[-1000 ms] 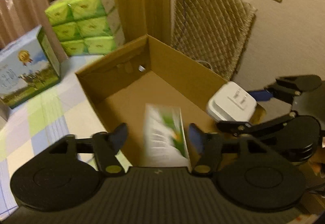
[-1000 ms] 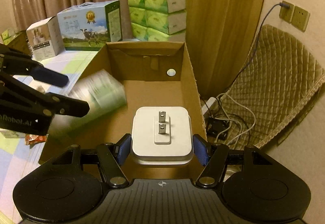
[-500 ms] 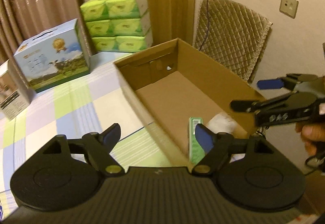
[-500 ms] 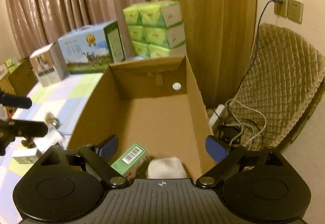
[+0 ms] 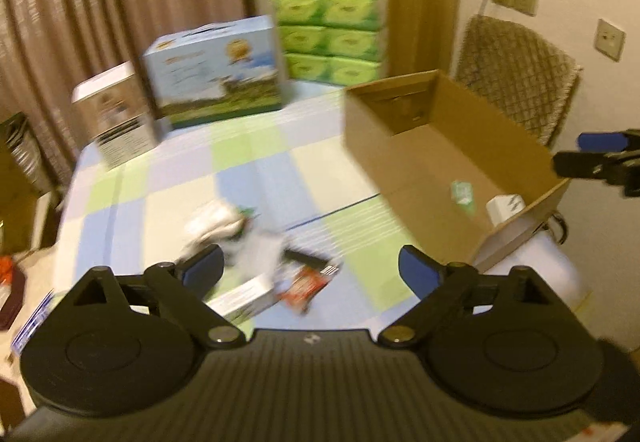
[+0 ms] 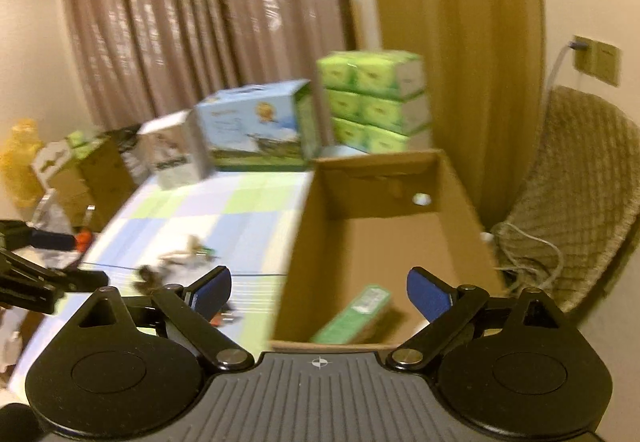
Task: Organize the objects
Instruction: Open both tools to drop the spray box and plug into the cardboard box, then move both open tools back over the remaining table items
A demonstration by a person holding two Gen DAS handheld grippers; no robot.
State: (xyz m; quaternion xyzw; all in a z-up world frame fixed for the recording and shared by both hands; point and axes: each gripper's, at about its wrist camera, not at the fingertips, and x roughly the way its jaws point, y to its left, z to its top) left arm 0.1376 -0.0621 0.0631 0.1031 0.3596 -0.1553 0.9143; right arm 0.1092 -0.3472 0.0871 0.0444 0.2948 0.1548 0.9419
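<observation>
both grippers empty, two things in the carton

we hold the left gripper (image 5: 310,268) wide open above the checked worktop (image 5: 248,169), with nothing between its blue pads. under and just ahead of it lies a blurred huddle of small loose items (image 5: 260,254): a pale box near the left finger, a red and black packet beside it, and some whitish and green pieces further out. the blur keeps us from naming them more closely.

the cardboard box (image 5: 444,145) stands open on the right part of the worktop. inside it, toward the near end, we see the green carton (image 5: 462,193) lying on the floor of the box, and just beside it the white adapter (image 5: 505,206), close against the right wall.

we hold the right gripper (image 6: 319,292) spread open too, and it grips nothing. it hangs over the near edge of the cardboard box, and from its view the green carton lies flat at the near end, angled across the floor. the adapter is hidden from this side. a round hole shows in the far wall of the box.

at the back of the worktop stand a blue milk case (image 5: 216,69), a smaller grey-white box (image 5: 118,113) to its left, and a stack of green tissue packs (image 5: 332,35) to its right. a quilted chair (image 5: 516,77) sits against the wall behind the cardboard box.
</observation>
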